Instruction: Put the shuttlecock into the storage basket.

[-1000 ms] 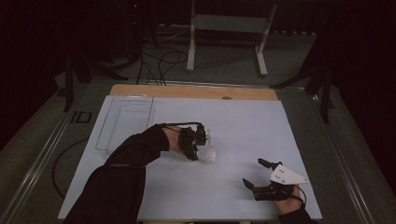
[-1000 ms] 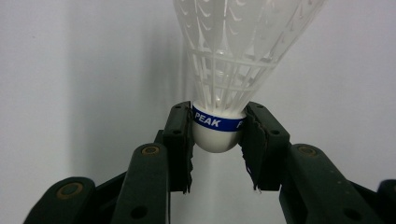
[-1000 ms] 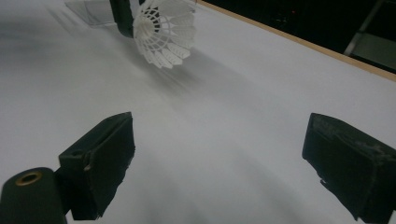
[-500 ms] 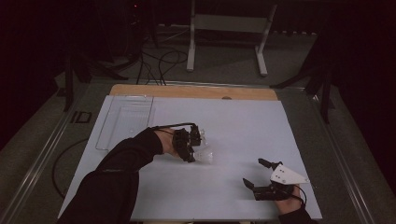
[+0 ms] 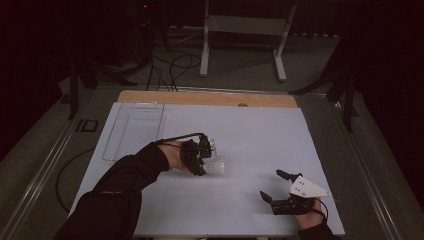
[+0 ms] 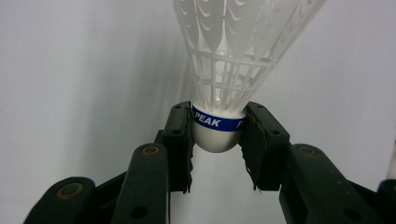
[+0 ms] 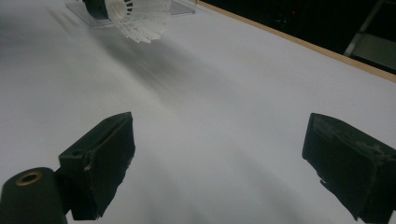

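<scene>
Over the middle of the desk [image 5: 260,130], my left tongs [image 6: 218,135] clamp the shuttlecock [image 6: 233,60] by its firm rounded cork, sparing the light, flimsy skirt, while my right tongs [image 7: 219,154] gape empty.

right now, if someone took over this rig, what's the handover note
Left gripper: jaws shut on the shuttlecock, pads clamping its white cork at the blue band, skirt pointing away from the gripper.
Right gripper: jaws open and holding nothing, low over the white table at its near right.
Clear tray: at the table's far left, looks empty.
Done: shuttlecock grasped.
Left: probably carrying it to the tray and releasing it there; the right gripper has no visible part yet.
</scene>
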Available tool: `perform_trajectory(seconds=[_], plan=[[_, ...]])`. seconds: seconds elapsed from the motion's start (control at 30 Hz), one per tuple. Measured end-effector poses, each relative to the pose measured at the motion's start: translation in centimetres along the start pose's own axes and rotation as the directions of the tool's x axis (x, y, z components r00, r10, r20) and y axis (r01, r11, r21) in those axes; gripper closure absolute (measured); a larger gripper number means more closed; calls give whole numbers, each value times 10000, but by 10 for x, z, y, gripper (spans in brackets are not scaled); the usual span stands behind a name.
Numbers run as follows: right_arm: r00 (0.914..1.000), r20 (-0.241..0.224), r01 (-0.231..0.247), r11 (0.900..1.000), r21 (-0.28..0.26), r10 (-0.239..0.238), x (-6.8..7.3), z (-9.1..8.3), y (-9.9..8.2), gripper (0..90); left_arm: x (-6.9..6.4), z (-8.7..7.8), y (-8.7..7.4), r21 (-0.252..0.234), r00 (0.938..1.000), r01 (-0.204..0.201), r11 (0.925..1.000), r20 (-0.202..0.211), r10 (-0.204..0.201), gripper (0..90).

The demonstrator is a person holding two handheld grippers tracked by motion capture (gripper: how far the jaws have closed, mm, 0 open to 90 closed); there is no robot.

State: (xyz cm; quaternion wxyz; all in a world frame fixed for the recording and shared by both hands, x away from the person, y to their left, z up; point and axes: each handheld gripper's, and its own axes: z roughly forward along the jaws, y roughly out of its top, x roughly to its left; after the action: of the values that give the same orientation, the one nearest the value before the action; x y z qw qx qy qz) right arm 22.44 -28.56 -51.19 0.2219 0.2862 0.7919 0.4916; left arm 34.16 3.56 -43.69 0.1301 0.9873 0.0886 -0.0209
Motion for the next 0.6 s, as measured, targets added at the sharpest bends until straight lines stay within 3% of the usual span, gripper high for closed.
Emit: perform_trajectory(seconds=[0.13, 0.4, 0.57, 0.6], plan=[[10000, 4, 8, 10000, 6, -8, 0, 0, 0, 93, -4, -6, -2, -86, 9999, 65, 9999, 105, -64, 652], [10000, 12, 0, 10000, 15, 0, 0, 0, 1, 93, -9, -21, -9, -317, 9989, 427, 9986, -182, -433, 652], [10000, 25, 57, 10000, 8, -57, 1, 0, 1, 93, -10, -31, -13, -411, 9986, 435, 9982, -295, -447, 652], [10000, 5, 76, 10000, 8, -76, 1, 0, 1, 92, -9, -33, -14, -427, 9975, 605, 9973, -351, -621, 652]])
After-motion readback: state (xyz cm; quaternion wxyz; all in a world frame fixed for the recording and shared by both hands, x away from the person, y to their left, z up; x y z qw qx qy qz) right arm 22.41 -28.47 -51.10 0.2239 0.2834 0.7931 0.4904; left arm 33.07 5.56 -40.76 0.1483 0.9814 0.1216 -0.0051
